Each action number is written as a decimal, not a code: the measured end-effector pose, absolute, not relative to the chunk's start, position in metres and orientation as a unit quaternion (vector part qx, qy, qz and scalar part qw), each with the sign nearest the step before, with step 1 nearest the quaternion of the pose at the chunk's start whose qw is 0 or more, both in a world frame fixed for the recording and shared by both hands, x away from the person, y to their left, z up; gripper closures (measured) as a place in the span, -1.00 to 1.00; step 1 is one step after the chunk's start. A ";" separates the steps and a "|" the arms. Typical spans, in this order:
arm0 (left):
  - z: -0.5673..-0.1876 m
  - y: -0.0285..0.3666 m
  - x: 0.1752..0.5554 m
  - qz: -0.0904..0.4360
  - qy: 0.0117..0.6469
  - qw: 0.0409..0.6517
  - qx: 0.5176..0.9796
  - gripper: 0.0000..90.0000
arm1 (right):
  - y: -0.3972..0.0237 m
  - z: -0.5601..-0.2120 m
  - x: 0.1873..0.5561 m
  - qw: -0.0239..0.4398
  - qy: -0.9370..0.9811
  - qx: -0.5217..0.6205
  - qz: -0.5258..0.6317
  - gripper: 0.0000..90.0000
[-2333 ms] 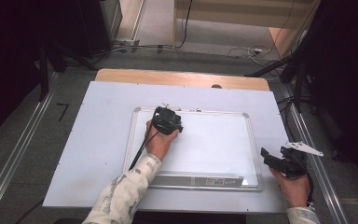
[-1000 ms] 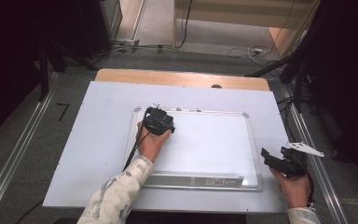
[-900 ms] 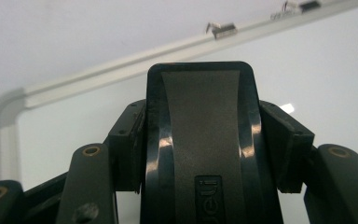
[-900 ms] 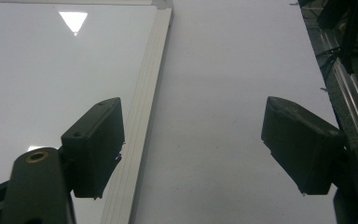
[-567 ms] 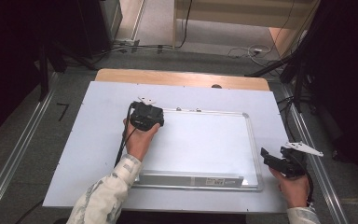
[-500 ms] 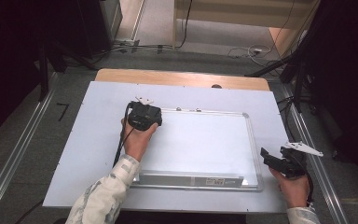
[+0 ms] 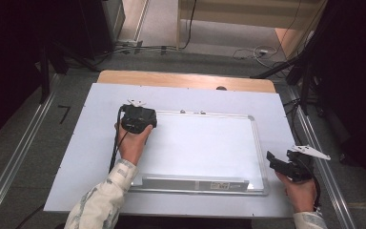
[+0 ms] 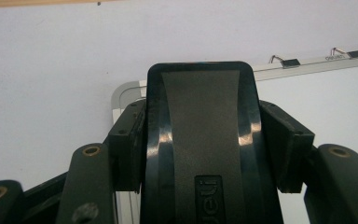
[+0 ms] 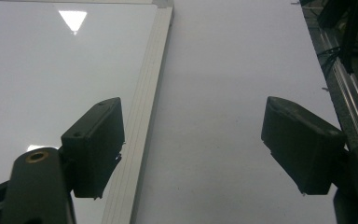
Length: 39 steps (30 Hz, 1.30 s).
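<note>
A whiteboard (image 7: 205,148) lies flat on the white table (image 7: 76,157), with its long tray edge on the near side and 2 small clips (image 8: 289,62) on its far frame. The board surface is blank.

The left gripper (image 7: 138,117) is over the far left corner of the whiteboard, held by the left hand (image 7: 132,143). In the left gripper view its 2 jaws are closed on a black eraser (image 8: 200,140), which stands between them with the pads pressing on both of its sides. The eraser covers the rounded corner of the board frame, and I cannot tell if it touches the board.

The right gripper (image 7: 286,164) is at the near right, just beside the right edge of the whiteboard, held by the right hand (image 7: 301,193). In the right gripper view its jaws are wide apart with nothing between them. One jaw is above the board frame and the other is above the bare table.
</note>
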<state>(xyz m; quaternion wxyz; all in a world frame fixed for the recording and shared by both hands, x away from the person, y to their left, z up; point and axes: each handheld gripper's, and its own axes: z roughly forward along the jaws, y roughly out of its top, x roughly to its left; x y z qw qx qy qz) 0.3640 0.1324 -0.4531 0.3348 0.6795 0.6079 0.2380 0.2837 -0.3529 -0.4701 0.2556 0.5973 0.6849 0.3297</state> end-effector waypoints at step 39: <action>-0.477 0.133 0.387 0.240 0.657 0.309 0.644 -0.10 | -0.350 -0.471 0.287 0.256 0.688 0.595 0.328 -0.56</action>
